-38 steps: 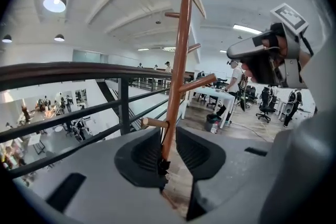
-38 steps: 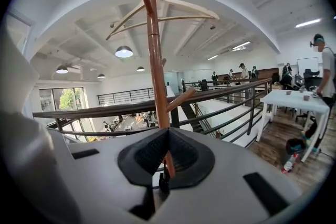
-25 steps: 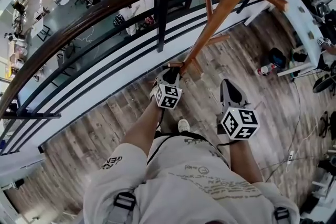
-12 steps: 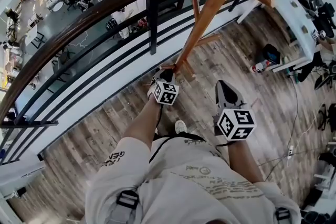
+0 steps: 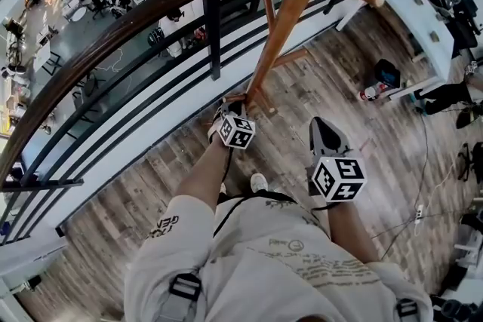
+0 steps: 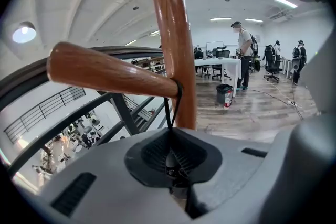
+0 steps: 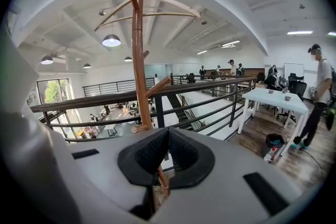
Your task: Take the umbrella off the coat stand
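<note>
Hanging by a thin black umbrella strap (image 6: 168, 113) from the peg (image 6: 105, 72) of the coat stand (image 6: 176, 34), at the centre of the left gripper view. Looping over the peg right beside the post and dropping straight down the frame. Hiding the umbrella's body beneath the tongs, so leaving its long axis unreadable.

Closing the left gripper (image 6: 170, 160) on that strap, jaws nearly together, cord pinched between the pads, just below the peg.

Holding the right gripper (image 5: 321, 123) at lower right of the head view, jaws pressed together and empty, apart from the post, facing the railing (image 5: 113, 34).
</note>
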The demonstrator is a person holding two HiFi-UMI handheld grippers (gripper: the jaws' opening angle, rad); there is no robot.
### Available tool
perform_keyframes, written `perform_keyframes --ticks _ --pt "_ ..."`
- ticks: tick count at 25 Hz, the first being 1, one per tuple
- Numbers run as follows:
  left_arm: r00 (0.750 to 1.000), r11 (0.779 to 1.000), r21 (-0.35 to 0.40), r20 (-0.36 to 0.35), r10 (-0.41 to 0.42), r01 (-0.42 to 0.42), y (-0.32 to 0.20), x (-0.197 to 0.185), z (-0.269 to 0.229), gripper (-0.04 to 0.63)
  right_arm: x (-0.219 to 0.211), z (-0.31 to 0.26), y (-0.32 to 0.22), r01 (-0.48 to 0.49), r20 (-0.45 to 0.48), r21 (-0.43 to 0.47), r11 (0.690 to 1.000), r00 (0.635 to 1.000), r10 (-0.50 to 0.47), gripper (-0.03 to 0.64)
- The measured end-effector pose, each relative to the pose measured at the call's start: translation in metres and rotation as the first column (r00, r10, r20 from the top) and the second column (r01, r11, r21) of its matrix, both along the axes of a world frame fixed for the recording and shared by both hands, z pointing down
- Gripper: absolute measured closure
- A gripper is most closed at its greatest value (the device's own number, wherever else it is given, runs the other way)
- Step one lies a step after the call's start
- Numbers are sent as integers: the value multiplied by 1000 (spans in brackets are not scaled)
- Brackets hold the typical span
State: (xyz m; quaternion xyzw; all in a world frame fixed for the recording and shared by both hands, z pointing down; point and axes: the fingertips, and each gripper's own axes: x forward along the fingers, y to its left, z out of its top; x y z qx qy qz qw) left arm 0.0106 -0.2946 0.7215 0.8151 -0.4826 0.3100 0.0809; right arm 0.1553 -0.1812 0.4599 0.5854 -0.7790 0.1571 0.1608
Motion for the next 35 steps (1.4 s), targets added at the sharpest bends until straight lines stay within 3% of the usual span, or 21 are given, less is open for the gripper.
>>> perform_keyframes --ticks 5,18,28,35 --pt "998 999 -25 -52 -27 25 1 0 -2 585 -2 -4 -5 8 -1 4 1000 1000 -8 614" --pt "989 994 -61 -107 -101 95 20 -13 -21 588 -22 0 -11 60 16 0 998 998 -60 614" --pt "977 988 -41 -149 -155 150 29 -26 -69 588 -36 -16 -22 105 78 30 994 991 -107 614" --pt "964 975 -8 -144 -222 223 42 -62 -95 588 -58 -22 -32 160 116 71 984 979 -168 614"
